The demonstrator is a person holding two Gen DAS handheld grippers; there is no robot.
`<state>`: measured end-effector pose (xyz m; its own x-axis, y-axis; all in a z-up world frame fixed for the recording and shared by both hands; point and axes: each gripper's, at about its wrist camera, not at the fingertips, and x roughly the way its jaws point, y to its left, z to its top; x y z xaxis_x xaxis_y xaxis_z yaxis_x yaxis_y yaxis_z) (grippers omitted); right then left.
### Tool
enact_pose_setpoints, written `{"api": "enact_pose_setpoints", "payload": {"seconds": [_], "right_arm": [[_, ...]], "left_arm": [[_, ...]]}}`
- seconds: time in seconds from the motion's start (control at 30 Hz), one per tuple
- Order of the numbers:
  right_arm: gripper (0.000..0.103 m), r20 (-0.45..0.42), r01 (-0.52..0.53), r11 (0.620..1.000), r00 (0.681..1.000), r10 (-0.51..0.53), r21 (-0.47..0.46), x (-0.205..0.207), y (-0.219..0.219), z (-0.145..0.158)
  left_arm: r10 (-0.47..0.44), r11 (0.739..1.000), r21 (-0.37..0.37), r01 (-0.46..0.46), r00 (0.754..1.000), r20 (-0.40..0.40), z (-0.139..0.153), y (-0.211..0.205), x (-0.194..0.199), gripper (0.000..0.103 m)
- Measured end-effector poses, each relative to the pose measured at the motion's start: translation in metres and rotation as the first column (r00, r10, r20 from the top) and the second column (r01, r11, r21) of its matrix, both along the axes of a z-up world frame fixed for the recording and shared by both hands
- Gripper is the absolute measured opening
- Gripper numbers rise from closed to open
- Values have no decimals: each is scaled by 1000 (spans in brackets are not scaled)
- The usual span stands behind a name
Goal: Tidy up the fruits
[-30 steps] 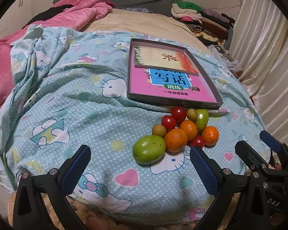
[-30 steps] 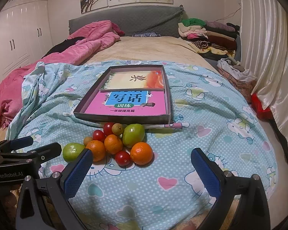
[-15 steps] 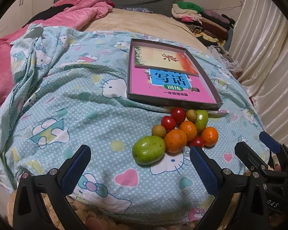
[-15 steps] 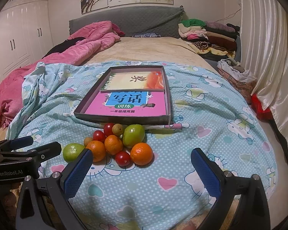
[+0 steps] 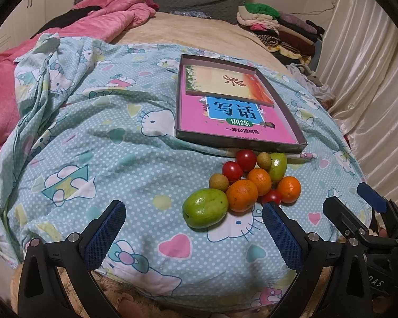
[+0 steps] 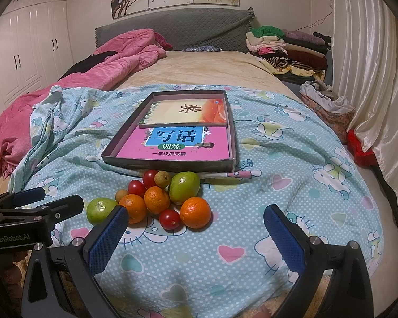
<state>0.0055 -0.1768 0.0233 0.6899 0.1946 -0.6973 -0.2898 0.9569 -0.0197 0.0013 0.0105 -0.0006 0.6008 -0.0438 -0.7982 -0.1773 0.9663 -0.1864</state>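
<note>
Both of my tools are held spread wide and empty, low at the near edge of the bed (image 6: 204,63). The left tool (image 5: 193,234) frames the bottom of its view; the right tool (image 6: 196,238) does the same in its own.

The fruit pile (image 6: 156,198) sits on the patterned quilt (image 5: 106,145), bunched tight just in front of the shallow box (image 6: 169,162) that holds the books — my guess at where the fruit should go.

From the left tool, the big green fruit (image 5: 205,208) lies just ahead and slightly right of centre, nearest of all, its long axis running left to right with a slight upward tilt to the right. It touches an orange (image 5: 242,195) on its right. From the right tool, the closest piece is another orange (image 6: 195,212), in the lower middle of the frame and round, so it has no direction to speak of. A small tomato (image 6: 169,219) sits against its left side.

I judge the left tool nearer to the green fruit — closing across its short width looks right.
</note>
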Motion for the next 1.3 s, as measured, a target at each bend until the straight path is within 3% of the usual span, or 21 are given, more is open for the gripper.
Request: {"api": "enact_pose_setpoints", "payload": {"seconds": [0.43,0.9,1.13,1.3], "right_arm": [[103,-9,3,1000,1000,-3,2,1,0,-2],[103,-158,26,1000,987,-25,8,35,-2,-26],[102,-231,22,1000,973,-25,-16,54,0,-47],[86,-266,27,1000,964,-28,-7,64,-3,-56]], "left_arm": [[-1,1000,4,1,1000,-9,-2,1,0,102],[-23,999,-27,20,993,-117,-29,13,14,102],[-91,996,-5,92,986,-138,-38,3,28,86],[-135,991,-1,137,979,-151,-43,-6,33,80]]}}
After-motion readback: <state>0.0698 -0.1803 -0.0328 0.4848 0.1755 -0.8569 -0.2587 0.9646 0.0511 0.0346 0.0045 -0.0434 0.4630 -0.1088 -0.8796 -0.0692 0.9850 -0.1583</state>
